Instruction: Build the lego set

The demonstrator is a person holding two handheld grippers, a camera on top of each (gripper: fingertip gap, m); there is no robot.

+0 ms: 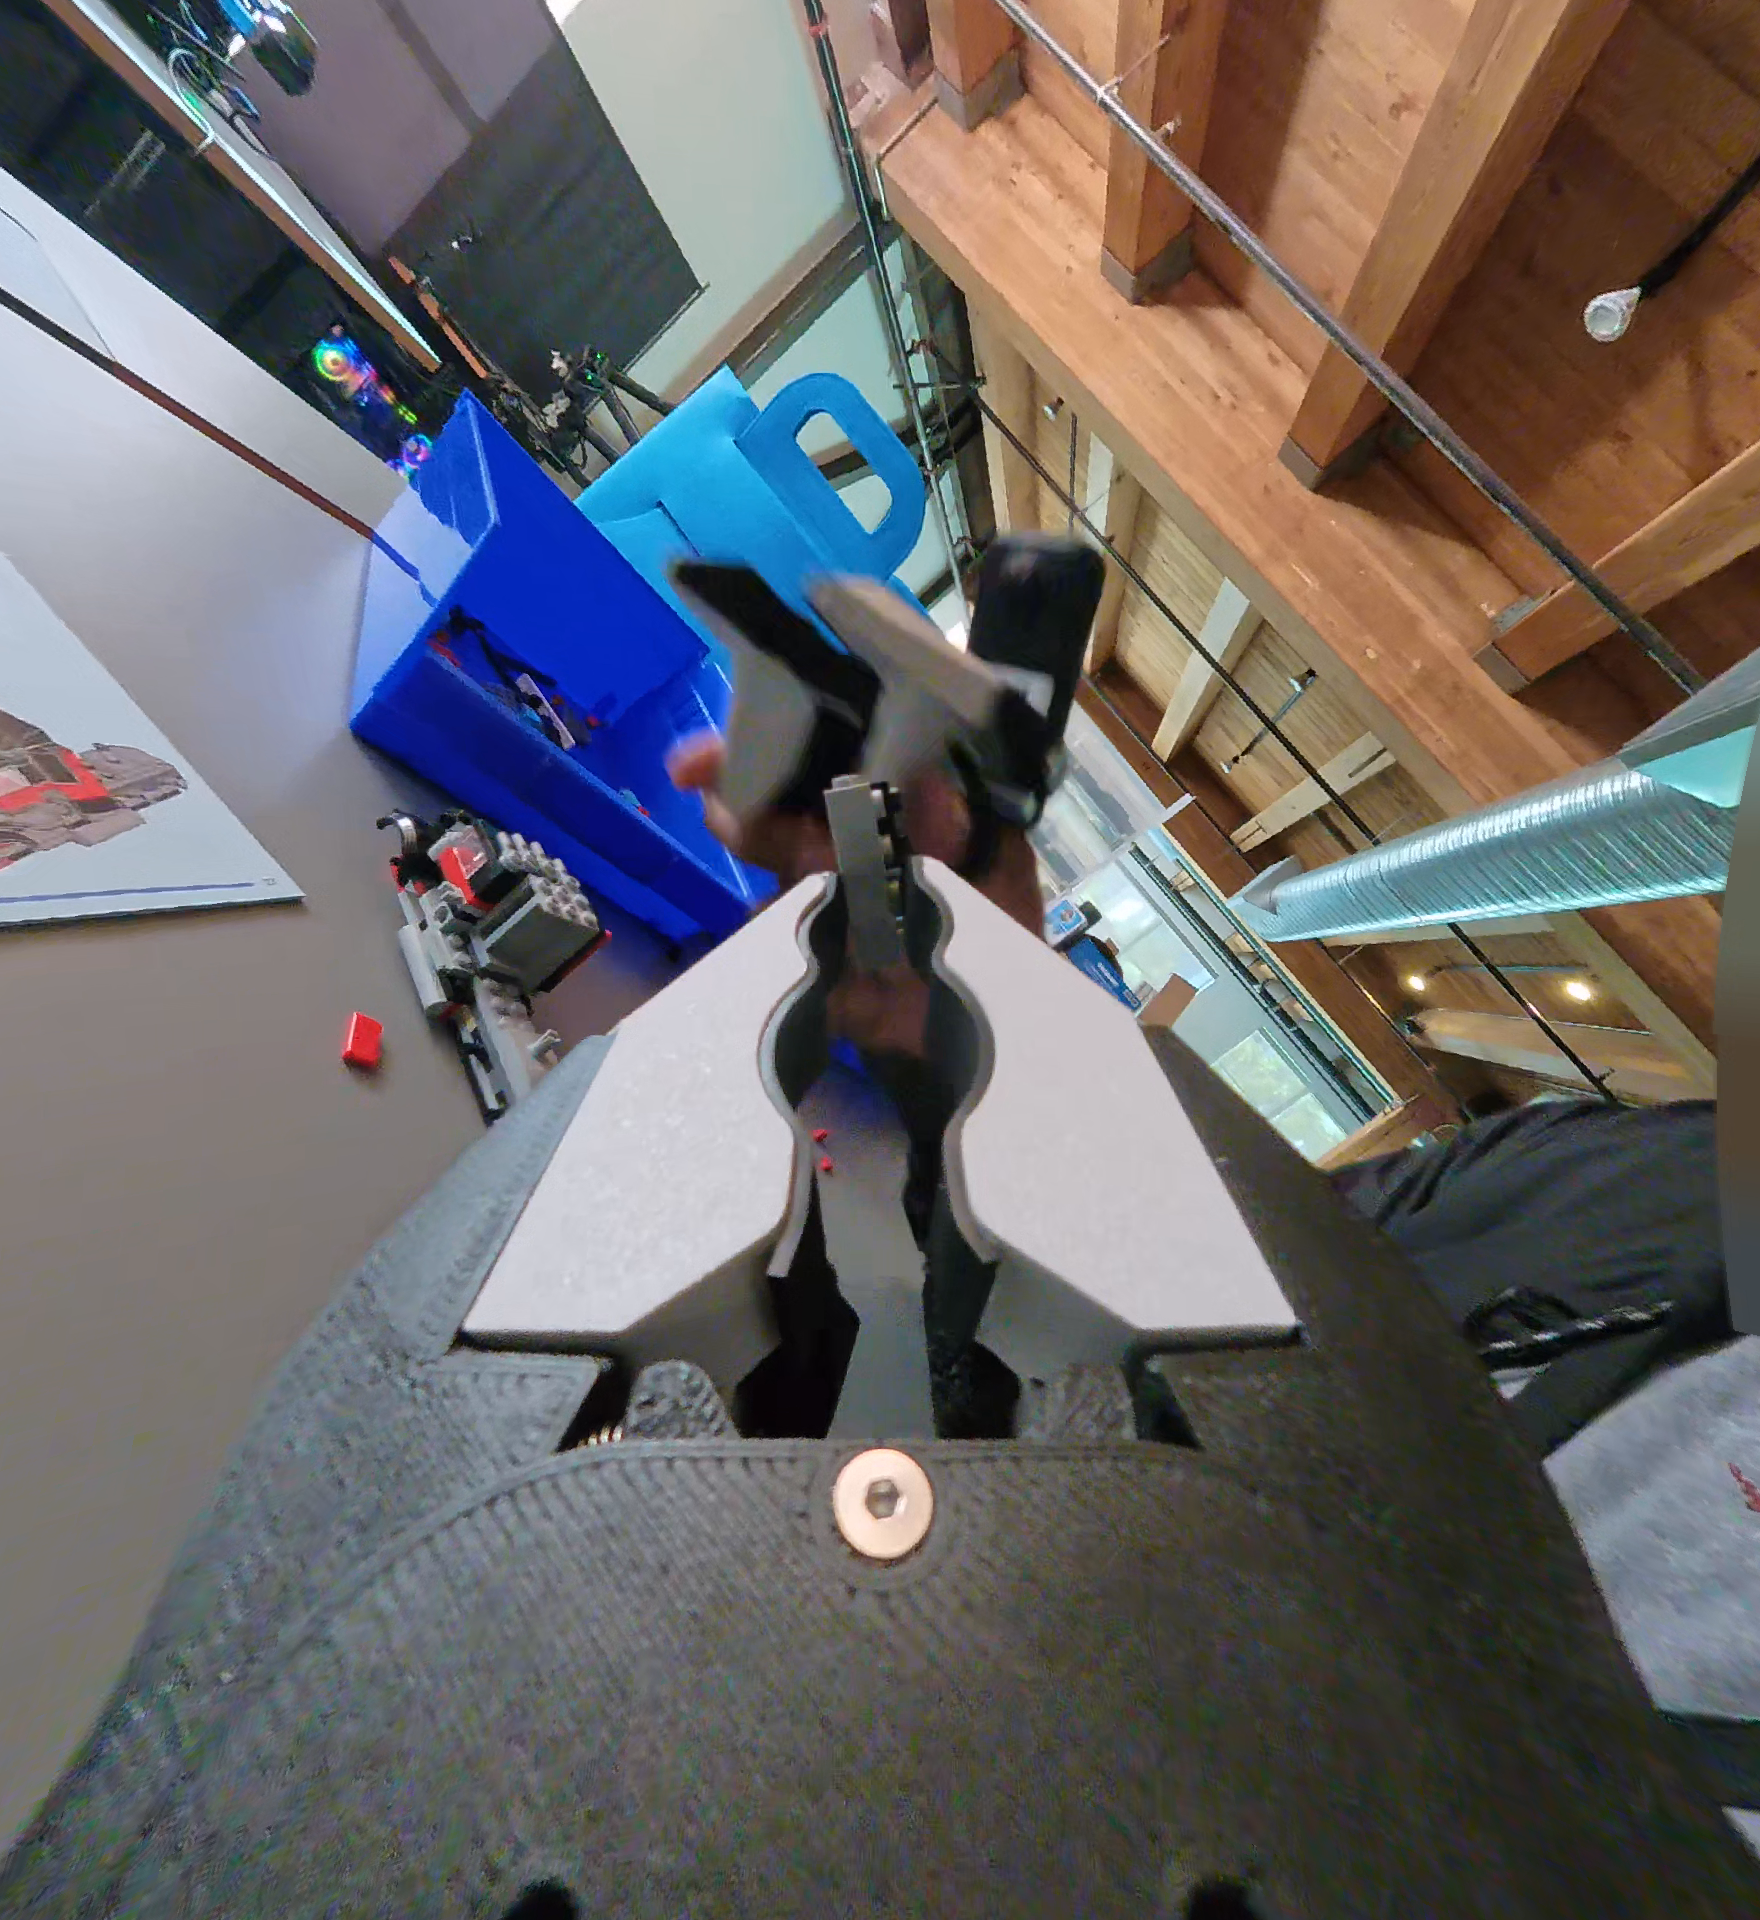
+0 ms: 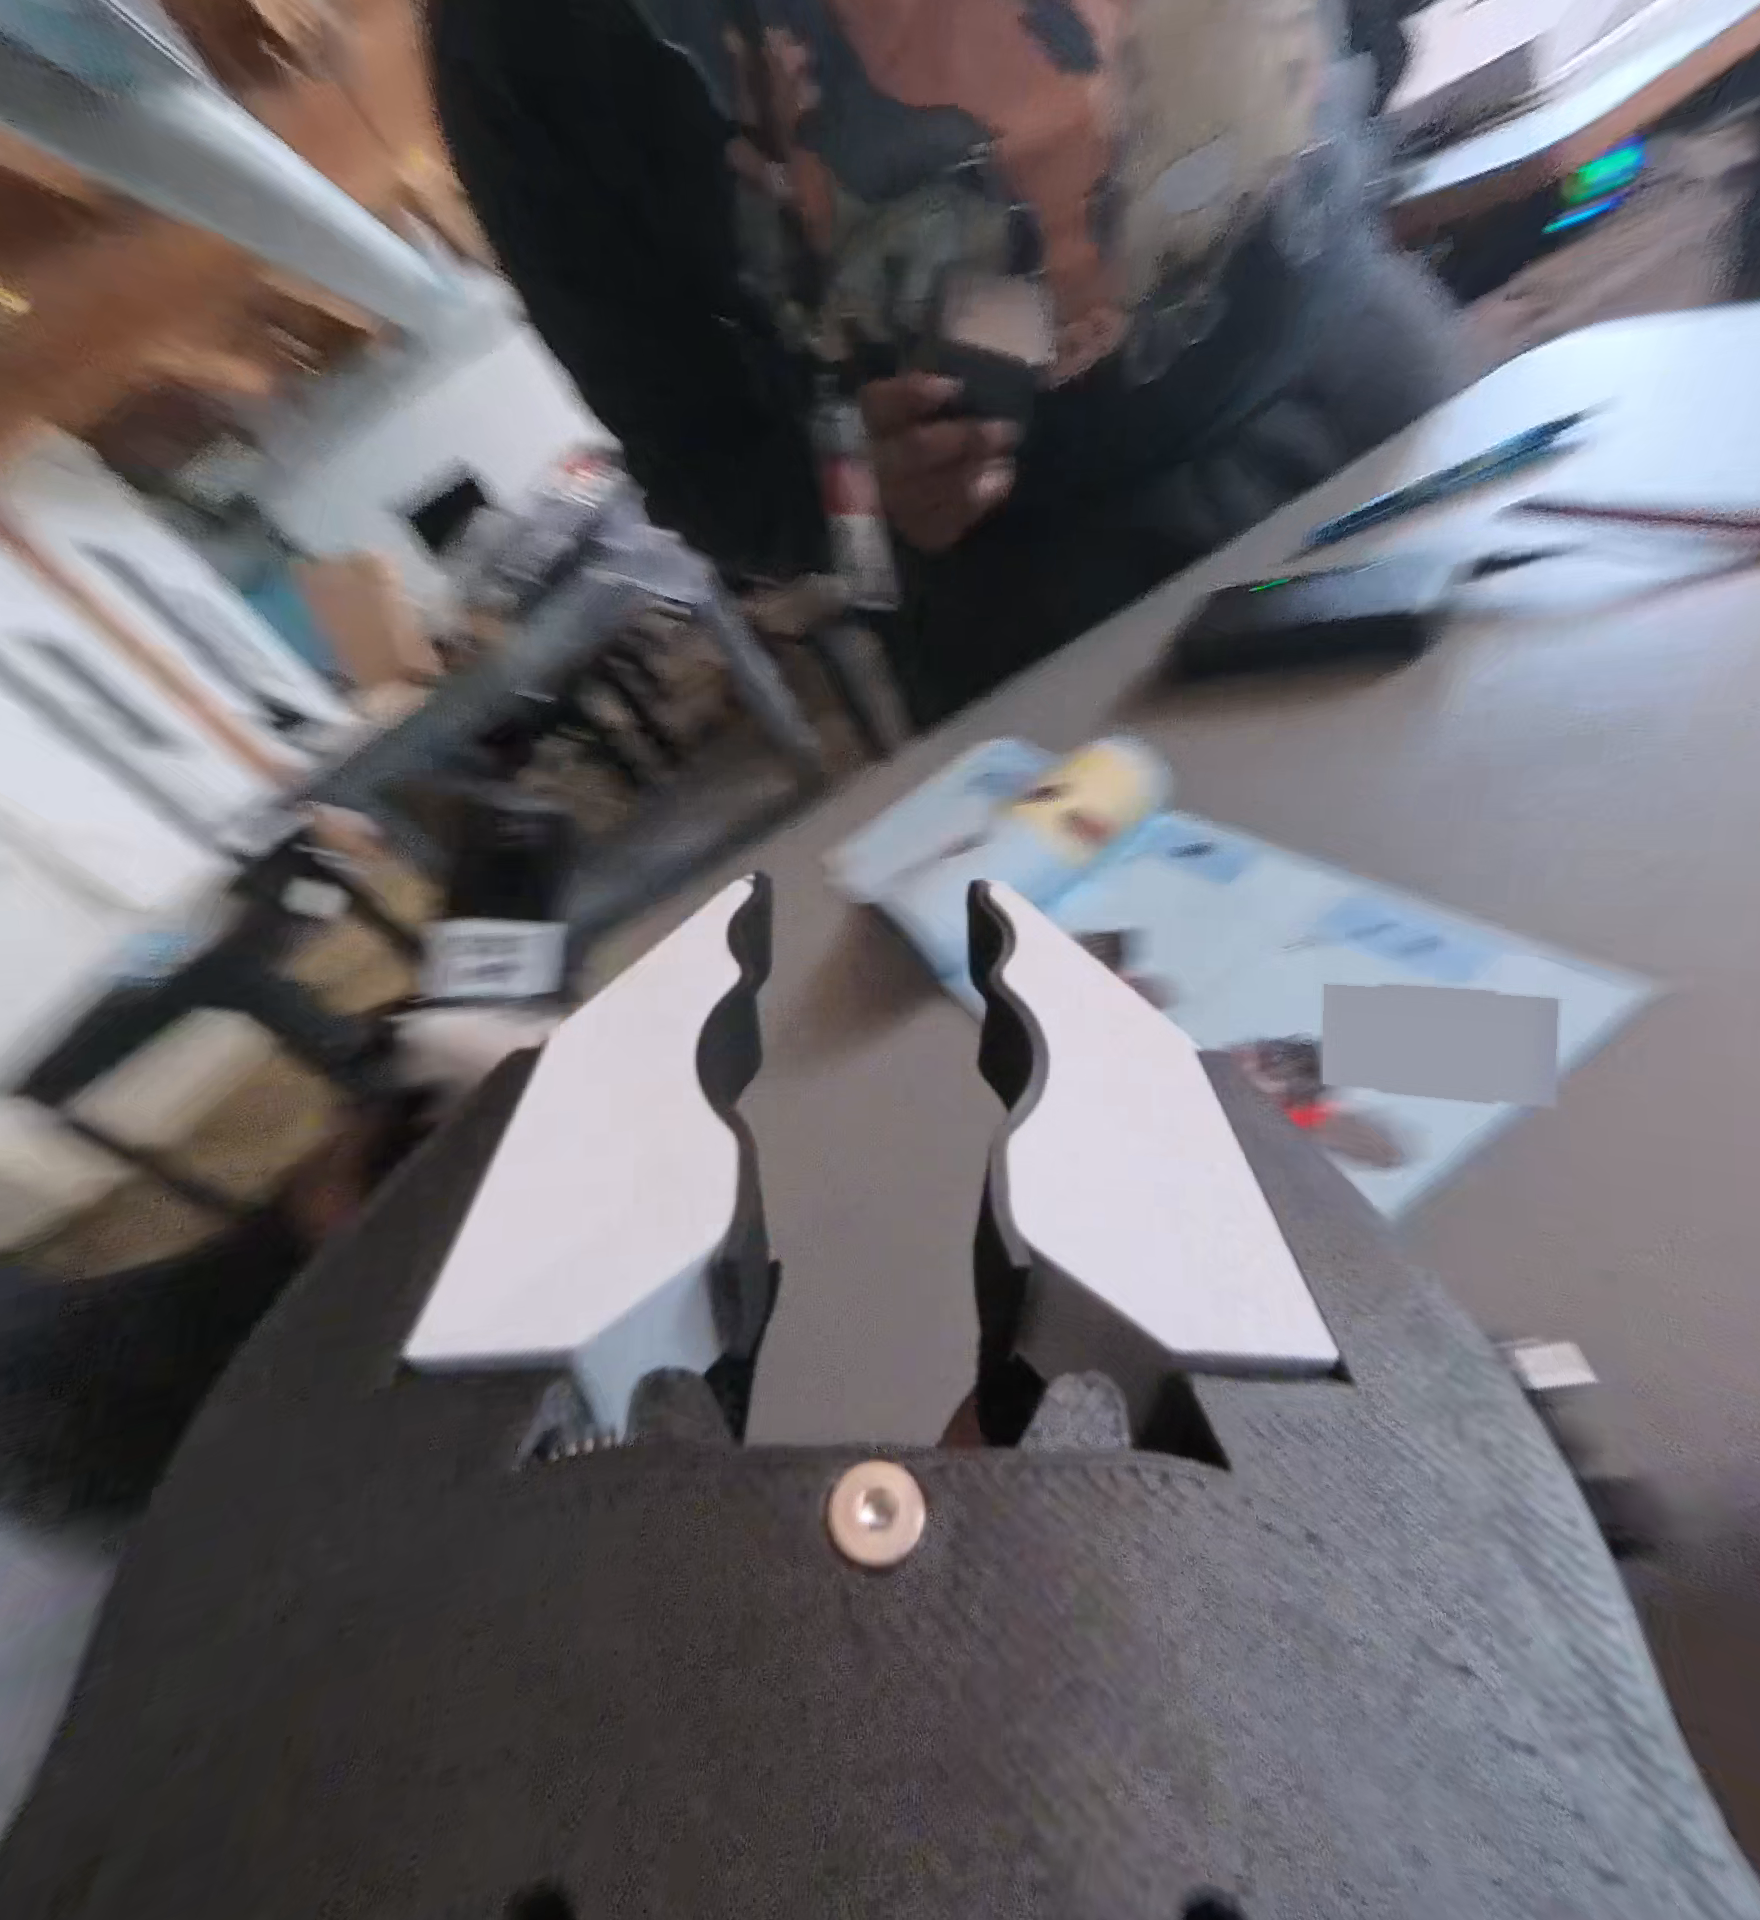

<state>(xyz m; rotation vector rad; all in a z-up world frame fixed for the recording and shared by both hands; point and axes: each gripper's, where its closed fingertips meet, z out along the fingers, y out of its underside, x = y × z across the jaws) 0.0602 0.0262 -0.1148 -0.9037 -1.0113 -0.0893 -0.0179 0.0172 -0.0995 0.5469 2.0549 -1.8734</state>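
Observation:
My left gripper (image 1: 871, 894) is shut on a thin grey lego piece (image 1: 863, 878) with small black parts on its side, held upright above the table. The right gripper (image 1: 855, 665) shows beyond it in the left wrist view, blurred, just above the piece, in a person's hand. A partly built grey, black and red lego model (image 1: 486, 925) lies on the brown table (image 1: 180, 1195). A small red brick (image 1: 364, 1039) lies left of the model. In the right wrist view my right gripper (image 2: 868, 899) is open and empty above the table; that view is motion-blurred.
A blue bin (image 1: 543, 665) with loose lego parts stands behind the model, a lighter blue carrier (image 1: 751, 488) behind it. An instruction sheet (image 1: 55, 790) lies at the left. An open instruction booklet (image 2: 1271, 935) lies ahead of the right gripper. A person stands across the table edge.

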